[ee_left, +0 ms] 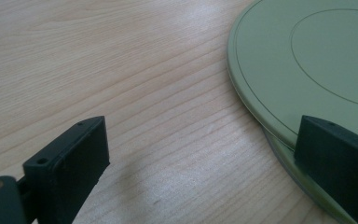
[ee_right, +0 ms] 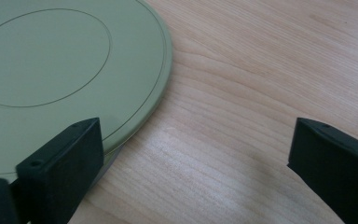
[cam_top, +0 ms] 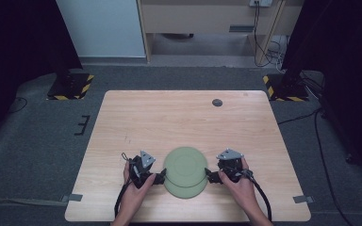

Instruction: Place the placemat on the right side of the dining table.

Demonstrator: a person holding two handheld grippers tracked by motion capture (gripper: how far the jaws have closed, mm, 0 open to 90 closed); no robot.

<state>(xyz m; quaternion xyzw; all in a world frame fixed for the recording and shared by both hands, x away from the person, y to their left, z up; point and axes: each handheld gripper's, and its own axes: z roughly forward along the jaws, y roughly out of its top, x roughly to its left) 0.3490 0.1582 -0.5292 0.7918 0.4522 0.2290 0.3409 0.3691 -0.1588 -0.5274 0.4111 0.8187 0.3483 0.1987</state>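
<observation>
Plates stacked; lower one mostly hidden beneath upper.

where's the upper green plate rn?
High view: upper green plate sits near the table's front edge, overlapping the lower plate, between both hand-held grippers.

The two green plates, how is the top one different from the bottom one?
The top plate shows its whole round face, with a thin ring line; the bottom plate peeks out only as a crescent at the near edge. The top plate sits shifted farther from the person; the bottom plate lies nearer. The top plate rests on the bottom plate, which lies on the table. Both are the same pale green and lie flat.
</observation>
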